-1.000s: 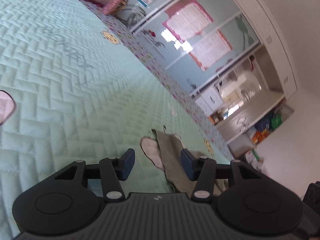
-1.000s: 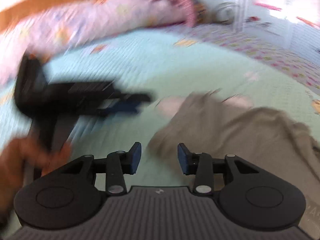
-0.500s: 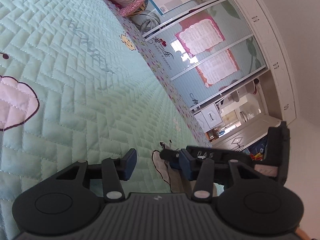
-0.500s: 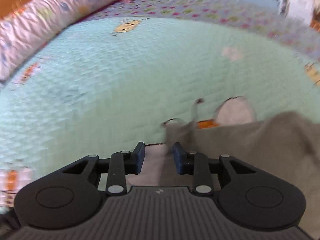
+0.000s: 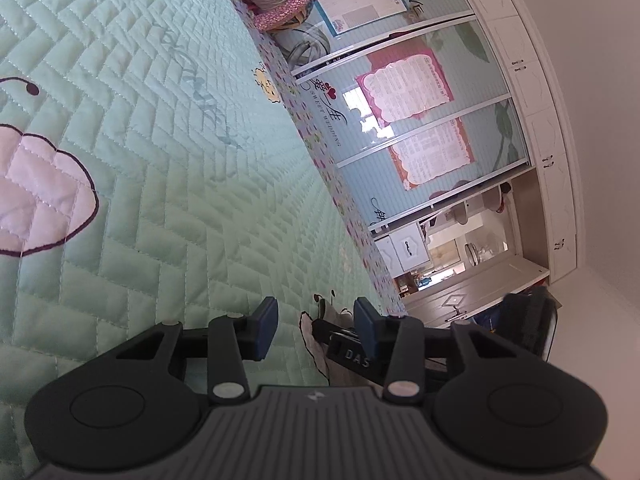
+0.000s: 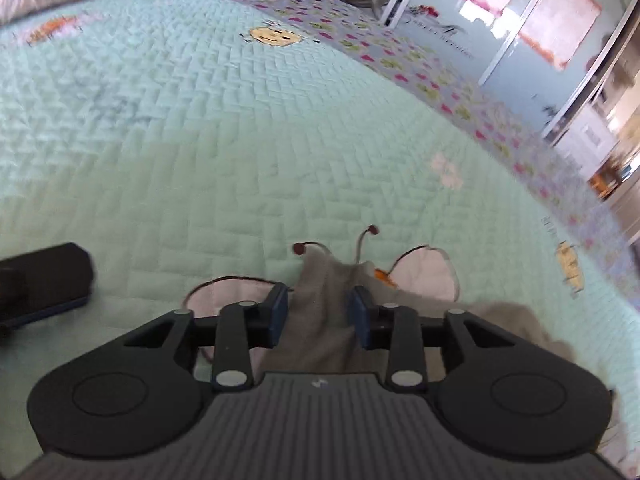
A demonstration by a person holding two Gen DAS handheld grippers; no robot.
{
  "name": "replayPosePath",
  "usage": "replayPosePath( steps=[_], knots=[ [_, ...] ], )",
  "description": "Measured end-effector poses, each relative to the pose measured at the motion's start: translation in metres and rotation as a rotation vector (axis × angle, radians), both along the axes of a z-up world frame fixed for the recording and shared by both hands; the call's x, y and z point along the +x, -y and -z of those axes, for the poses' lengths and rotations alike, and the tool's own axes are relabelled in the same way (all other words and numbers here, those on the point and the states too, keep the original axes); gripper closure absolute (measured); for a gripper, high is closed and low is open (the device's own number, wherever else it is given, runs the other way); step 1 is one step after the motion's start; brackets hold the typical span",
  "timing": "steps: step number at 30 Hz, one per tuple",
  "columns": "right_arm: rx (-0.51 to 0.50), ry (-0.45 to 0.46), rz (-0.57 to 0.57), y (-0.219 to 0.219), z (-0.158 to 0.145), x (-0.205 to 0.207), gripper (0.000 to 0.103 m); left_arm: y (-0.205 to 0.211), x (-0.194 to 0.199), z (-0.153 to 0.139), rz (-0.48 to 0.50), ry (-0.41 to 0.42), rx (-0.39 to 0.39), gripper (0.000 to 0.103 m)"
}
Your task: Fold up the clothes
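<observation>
- Right gripper: its 2 fingers apart, straddling a corner of the grey garment on the green quilt.
- Left gripper: fingers apart, holding nothing, over the quilt.

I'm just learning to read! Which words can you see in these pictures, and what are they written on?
"SWEET WEDDING": on the glass sliding door, under a big painted character.
"DAS": on the right gripper in the left wrist view; further letters are hidden.
"LOVE": beside the framed notice.
Pink posters and the notice: print too small to read.
</observation>
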State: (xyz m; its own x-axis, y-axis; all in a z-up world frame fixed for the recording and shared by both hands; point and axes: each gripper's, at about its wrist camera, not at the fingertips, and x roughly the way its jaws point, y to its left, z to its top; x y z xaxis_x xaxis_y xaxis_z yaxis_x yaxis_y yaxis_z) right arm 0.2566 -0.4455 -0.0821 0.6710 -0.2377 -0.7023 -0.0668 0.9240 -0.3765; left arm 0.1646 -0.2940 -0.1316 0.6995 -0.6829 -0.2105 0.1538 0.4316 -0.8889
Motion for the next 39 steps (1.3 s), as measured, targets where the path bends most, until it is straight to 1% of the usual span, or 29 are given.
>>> replayPosePath(
  steps=[5,7,11,13,16,18,20,22,24,26,27,29,31,32,33,34,35,36,37,39],
  knots=[
    [-0.072,0.018,0.032,-0.008,0.007,-0.001,0.059,-0.002,-0.002,0.0,-0.001,-0.005,-0.009,0.058],
    [-0.111,0.04,0.013,-0.012,0.011,-0.005,0.059,-0.003,-0.001,-0.001,-0.002,-0.007,-0.014,0.059],
    [-0.172,0.082,0.012,-0.021,0.017,-0.014,0.059,-0.004,-0.002,-0.002,-0.004,-0.011,-0.021,0.059],
    [-0.122,0.103,0.013,-0.018,0.011,-0.02,0.058,-0.004,-0.002,-0.002,-0.004,-0.012,-0.024,0.059],
    [0.062,0.108,0.039,0.007,-0.001,-0.025,0.058,-0.003,-0.002,-0.004,-0.006,-0.011,-0.016,0.059],
    [0.213,0.067,0.032,0.024,-0.007,-0.027,0.058,-0.003,-0.003,-0.004,-0.005,-0.01,-0.008,0.059],
    [0.37,0.051,0.062,0.046,-0.014,-0.032,0.058,0.0,-0.001,-0.007,0.001,-0.006,0.004,0.059],
    [0.596,0.097,0.121,0.072,-0.023,-0.05,0.054,0.003,0.0,-0.01,0.018,0.003,0.021,0.058],
    [0.805,0.153,0.178,0.093,-0.021,-0.085,0.041,0.008,0.002,-0.013,0.047,0.018,0.019,0.054],
    [1.014,0.209,0.235,0.114,-0.02,-0.12,0.037,0.013,0.004,-0.015,0.087,0.035,0.003,0.052],
    [1.05,0.235,0.241,0.12,-0.016,-0.141,0.037,0.019,0.005,-0.017,0.12,0.041,-0.01,0.052],
    [1.079,0.264,0.247,0.125,-0.007,-0.185,0.037,0.032,0.007,-0.019,0.182,0.044,-0.026,0.052],
    [1.085,0.274,0.273,0.135,0.001,-0.222,0.036,0.047,0.012,-0.016,0.213,-0.015,-0.004,0.051],
    [1.09,0.276,0.285,0.14,0.004,-0.239,0.036,0.054,0.015,-0.014,0.225,-0.045,0.012,0.051],
    [1.103,0.28,0.302,0.146,0.007,-0.254,0.036,0.06,0.019,-0.012,0.222,-0.075,0.047,0.056],
    [1.117,0.285,0.319,0.151,0.009,-0.269,0.035,0.063,0.024,-0.009,0.209,-0.094,0.07,0.071],
    [1.141,0.29,0.336,0.159,0.011,-0.281,0.034,0.064,0.033,-0.006,0.204,-0.139,0.074,0.085],
    [1.162,0.3,0.348,0.165,0.012,-0.288,0.033,0.064,0.042,-0.003,0.204,-0.183,0.074,0.093],
    [1.181,0.309,0.359,0.172,0.012,-0.296,0.033,0.063,0.053,0.0,0.219,-0.222,0.055,0.1],
    [1.207,0.337,0.37,0.184,0.01,-0.309,0.032,0.062,0.073,0.005,0.251,-0.298,0.021,0.1]
  ],
)
